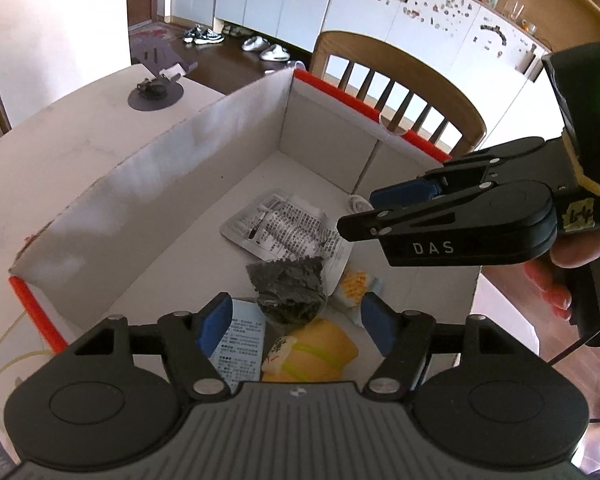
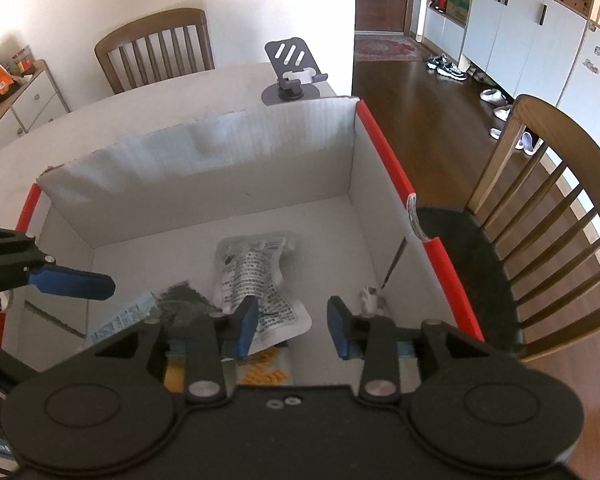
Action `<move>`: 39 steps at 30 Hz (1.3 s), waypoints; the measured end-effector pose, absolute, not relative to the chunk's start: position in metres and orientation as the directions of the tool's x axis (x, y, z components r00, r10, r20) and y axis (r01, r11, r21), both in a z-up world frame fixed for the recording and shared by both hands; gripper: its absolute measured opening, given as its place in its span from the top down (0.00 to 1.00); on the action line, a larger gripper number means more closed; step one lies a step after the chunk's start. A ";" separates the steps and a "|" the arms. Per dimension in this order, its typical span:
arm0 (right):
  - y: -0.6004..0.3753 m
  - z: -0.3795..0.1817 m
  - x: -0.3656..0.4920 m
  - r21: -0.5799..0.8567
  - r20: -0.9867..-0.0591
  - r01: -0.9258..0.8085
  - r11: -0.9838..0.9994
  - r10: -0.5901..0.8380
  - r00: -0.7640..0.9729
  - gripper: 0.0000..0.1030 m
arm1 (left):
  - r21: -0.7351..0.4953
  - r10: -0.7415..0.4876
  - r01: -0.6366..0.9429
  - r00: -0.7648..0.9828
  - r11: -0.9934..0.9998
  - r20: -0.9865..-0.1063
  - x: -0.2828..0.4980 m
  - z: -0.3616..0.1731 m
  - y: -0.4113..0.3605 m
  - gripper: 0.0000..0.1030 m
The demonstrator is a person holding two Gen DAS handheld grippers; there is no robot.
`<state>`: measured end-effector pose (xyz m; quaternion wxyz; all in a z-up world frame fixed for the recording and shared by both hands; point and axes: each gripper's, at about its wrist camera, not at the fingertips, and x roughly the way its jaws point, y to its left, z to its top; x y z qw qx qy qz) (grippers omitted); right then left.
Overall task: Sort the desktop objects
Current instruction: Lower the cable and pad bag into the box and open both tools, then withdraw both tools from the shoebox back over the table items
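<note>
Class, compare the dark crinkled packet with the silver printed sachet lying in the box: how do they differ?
The dark crinkled packet is black and bunched up; the silver printed sachet is pale, covered in text and lies flatter. The packet sits nearer the left tongs, overlapping the sachet's edge. Both rest in the box, ungripped.

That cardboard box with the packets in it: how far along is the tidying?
Several things already lie in the box: a silver printed packet, a dark crumpled bag, a yellow pouch and an orange snack packet. Both the left gripper and right gripper are open and empty above it. A phone stand sits outside on the table, possibly left to sort.
</note>
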<state>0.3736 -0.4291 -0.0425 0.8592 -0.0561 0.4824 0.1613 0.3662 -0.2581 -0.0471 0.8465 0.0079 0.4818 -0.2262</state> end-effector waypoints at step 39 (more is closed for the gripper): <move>-0.399 0.007 0.299 0.116 -0.791 -0.330 0.937 0.288 0.540 0.35 | -0.220 -0.393 0.343 0.594 0.913 -0.702 0.266 0.012 -0.195 0.20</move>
